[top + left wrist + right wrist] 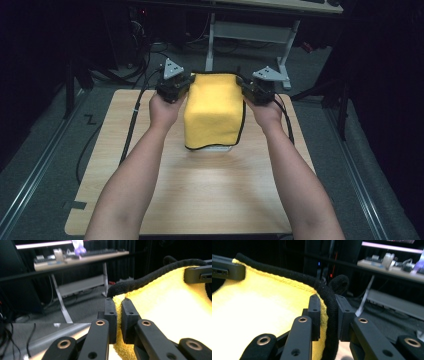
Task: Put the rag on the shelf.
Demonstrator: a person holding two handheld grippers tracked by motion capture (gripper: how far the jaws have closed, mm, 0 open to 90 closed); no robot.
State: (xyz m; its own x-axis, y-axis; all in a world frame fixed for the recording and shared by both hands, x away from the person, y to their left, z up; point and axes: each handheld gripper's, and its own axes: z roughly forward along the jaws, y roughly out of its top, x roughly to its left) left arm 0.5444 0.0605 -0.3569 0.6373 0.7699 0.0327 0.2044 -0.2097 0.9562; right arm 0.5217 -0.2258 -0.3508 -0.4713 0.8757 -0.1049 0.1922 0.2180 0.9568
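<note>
High view: the fingertips of both grippers are hidden behind the gripper bodies and the yellow towel (214, 110) they hold, so the grip itself cannot be read from here. The left gripper (181, 86) sits at the towel's upper corner at about 10 o'clock, the right gripper (248, 89) at the corner at about 2 o'clock. The towel hangs between them above the far half of the wooden table (200, 195), its lower hem at 6 o'clock reaching down near the tabletop; a pale strip shows under that hem, too small to identify. The cloth is bright yellow with a thin black border along its edges. Both forearms enter from 6 o'clock.

Left gripper view: the left gripper (118, 315) is clenched on the towel (170, 312), yellow terry pinched in the narrow gap between the jaws. The black piping runs away toward 2 o'clock, where part of the other gripper is cut off by the frame edge. A desk (75, 261) stands in the dim background at 11 o'clock, its objects blurred.

Right gripper view: the right gripper (329, 315) is clamped on the towel's (262, 312) thick black edging, which passes between the jaws and loops just beyond them. The towel spreads toward 9 o'clock, overexposed, texture washed out.
</note>
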